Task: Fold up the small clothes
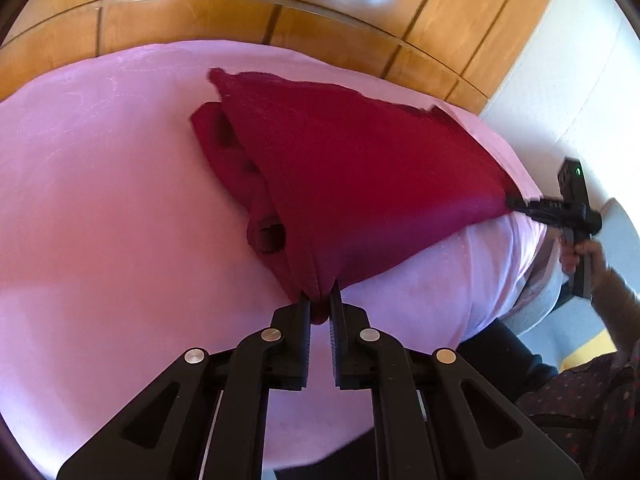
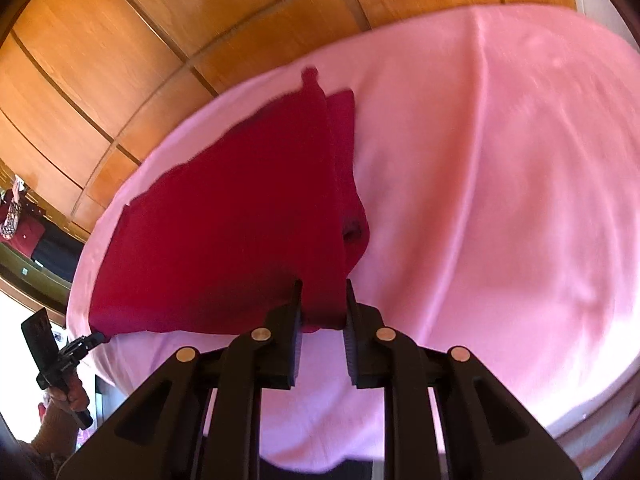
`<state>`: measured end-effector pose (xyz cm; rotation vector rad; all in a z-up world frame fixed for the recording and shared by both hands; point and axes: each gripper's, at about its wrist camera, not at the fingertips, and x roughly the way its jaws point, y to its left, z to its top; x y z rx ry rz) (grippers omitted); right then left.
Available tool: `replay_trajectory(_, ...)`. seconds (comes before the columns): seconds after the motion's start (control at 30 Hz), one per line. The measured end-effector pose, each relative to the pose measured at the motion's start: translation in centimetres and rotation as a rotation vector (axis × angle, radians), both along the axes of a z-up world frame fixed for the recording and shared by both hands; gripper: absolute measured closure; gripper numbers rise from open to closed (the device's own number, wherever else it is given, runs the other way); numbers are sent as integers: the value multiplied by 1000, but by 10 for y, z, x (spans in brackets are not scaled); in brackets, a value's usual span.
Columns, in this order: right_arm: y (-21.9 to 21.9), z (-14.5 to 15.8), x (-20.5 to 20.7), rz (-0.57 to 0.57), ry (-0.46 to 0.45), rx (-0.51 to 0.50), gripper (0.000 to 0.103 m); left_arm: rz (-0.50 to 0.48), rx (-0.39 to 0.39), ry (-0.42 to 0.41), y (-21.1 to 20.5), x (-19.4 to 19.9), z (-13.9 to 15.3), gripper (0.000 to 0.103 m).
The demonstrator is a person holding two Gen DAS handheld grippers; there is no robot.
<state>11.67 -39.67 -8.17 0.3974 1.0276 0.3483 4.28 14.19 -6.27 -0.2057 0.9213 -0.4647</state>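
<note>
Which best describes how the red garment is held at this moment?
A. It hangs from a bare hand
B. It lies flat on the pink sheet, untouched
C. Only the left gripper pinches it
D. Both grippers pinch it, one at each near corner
D: the left gripper is closed on one corner of the red garment, and the right gripper is closed on the other, with the cloth stretched between them above the pink sheet.
</note>
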Motion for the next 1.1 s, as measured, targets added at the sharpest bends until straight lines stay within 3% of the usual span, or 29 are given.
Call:
replay_trajectory(0.07,-1,2,1,-8,-2,6,83,12,-33,-7,7,2,7,94)
replay_trajectory(0.13,-3,10,7,-25,-19,11,63,44,-66,-27,16,11,17,84)
replay_trajectory(0.2,-9,20,14,-67,-56,3,40,82,-82,-52,23,24,28,63)
replay_trajectory(0.3,-10,34,30,-86,-105,-13,40,154,-96,-83,31,56,38,61)
replay_trajectory(0.47,2,39,81,-107,-136,-63,40,179,-78,-39,20,109,23,61)
replay_trajectory(0.57,13,36,120,-118,-140,-87,43,172,-75,-10,13,131,17,62)
replay_trajectory(0.67,27,32,147,-96,-132,-111,48,159,-34,-21,6,139,16,88)
replay_trajectory(0.7,30,27,156,-88,-121,-129,54,165,-11,-31,3,141,16,95)
replay_trajectory(0.73,34,22,165,-80,-105,-142,73,165,-3,-39,5,141,16,96)
replay_trajectory(0.8,41,19,171,-60,-98,-166,96,182,20,-79,6,139,19,97)
replay_trajectory(0.93,40,42,161,-104,-211,-166,97,228,46,-179,8,130,34,97)
replay_trajectory(1.1,47,39,174,-127,-215,-204,97,280,119,-151,5,147,22,97)
